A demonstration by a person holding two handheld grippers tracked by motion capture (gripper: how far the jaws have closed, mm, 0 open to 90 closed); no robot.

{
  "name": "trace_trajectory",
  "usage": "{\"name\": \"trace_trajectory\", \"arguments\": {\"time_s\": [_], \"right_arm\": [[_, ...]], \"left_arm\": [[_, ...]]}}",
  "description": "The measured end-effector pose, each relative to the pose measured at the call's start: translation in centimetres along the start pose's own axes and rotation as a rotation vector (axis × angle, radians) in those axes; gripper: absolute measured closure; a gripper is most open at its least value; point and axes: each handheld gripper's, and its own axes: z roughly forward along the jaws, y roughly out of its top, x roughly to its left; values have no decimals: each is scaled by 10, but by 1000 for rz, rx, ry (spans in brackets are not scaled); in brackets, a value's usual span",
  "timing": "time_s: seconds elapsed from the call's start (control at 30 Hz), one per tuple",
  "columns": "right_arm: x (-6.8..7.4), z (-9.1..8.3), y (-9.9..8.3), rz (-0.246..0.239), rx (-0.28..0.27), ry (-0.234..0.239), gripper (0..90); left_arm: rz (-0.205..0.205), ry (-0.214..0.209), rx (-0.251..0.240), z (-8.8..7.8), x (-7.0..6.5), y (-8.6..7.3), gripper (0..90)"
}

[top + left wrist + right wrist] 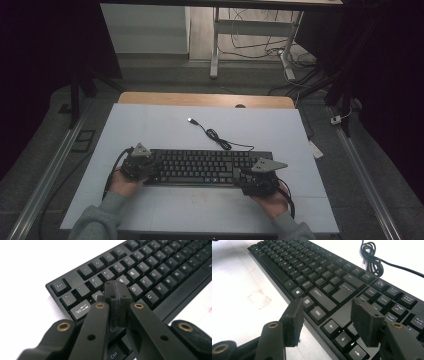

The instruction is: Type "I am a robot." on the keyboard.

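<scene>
Black full-size keyboard [207,167] lies flat on the white tabletop [150,125], near edge centre, its black cable [216,136] coiled just behind it.

Left gripper [117,293]: jaws pressed together, nothing between them, tips over the left-hand keys. Legible there: Esc, Tab, Ctrl, letters D, C, G.

Right gripper [325,315]: jaws partly apart, holding nothing, above the keyboard's right end. Readable: Shift, Ctrl, Enter, Home, Page Up, Pause Break.

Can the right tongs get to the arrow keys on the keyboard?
Probably yes. The right tongs hang open just above the keyboard's right end, and the arrow keys lie right below their jaws with nothing between.
</scene>
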Motion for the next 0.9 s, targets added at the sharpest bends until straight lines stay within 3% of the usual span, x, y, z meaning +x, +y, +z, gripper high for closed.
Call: {"name": "trace_trajectory", "arguments": {"time_s": [0.27,0.9], "right_arm": [[0,-1,-1,1,1,0,442],[-1,0,-1,4,1,4,442]], "left_arm": [[16,7,28,7,-2,0,886],[19,12,40,10,-2,0,886]]}}
